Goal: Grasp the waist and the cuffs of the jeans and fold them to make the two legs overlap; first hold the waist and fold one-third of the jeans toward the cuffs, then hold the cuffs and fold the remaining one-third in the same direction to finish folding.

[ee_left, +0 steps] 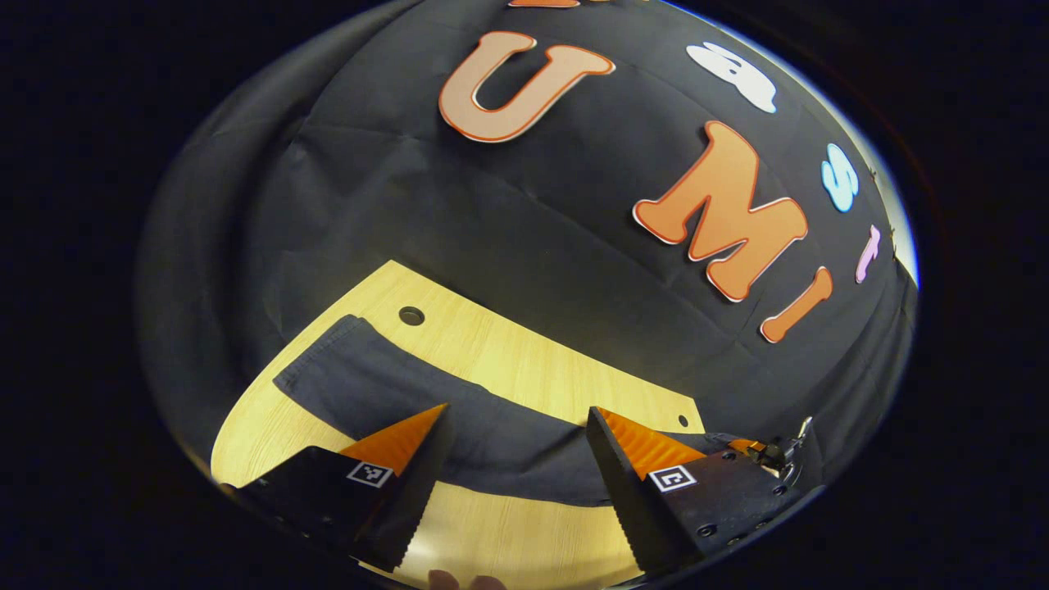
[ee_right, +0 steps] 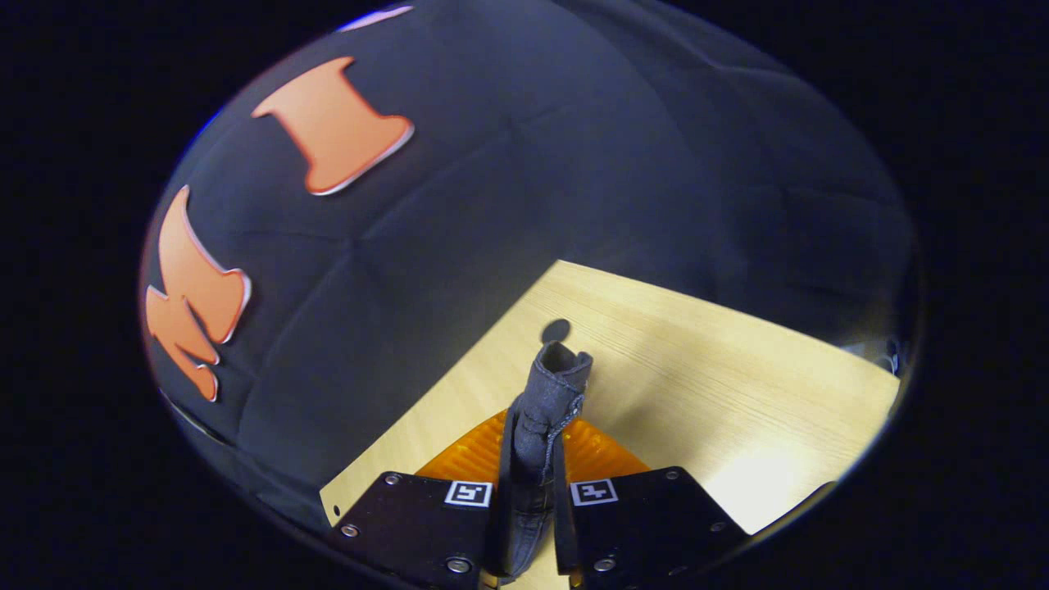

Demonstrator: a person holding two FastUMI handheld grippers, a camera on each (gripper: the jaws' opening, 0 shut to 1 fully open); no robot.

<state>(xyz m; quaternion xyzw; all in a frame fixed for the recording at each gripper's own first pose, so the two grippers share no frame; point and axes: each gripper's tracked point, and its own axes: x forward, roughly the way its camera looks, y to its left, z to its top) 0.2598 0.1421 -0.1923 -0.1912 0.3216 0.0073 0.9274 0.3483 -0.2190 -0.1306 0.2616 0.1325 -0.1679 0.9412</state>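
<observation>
Dark blue jeans [ee_left: 369, 385] lie in a long strip across the light wooden table [ee_left: 508, 344]. My left gripper [ee_left: 519, 410] is open above the strip's near edge, one finger on each side, with nothing held. At the strip's right end a small part of the other gripper [ee_left: 770, 451] shows. In the right gripper view, my right gripper [ee_right: 537, 426] is shut on a thick stitched edge of the jeans [ee_right: 549, 385], which stands up between the fingers over the table [ee_right: 697, 385]. I cannot tell whether that edge is the waist or a cuff.
The table has round holes near its far edge [ee_left: 410, 315] [ee_right: 556, 329]. The black cloth wall [ee_left: 492, 213] rises right behind the table. A person's fingertips [ee_left: 451, 580] show at the bottom edge of the left gripper view.
</observation>
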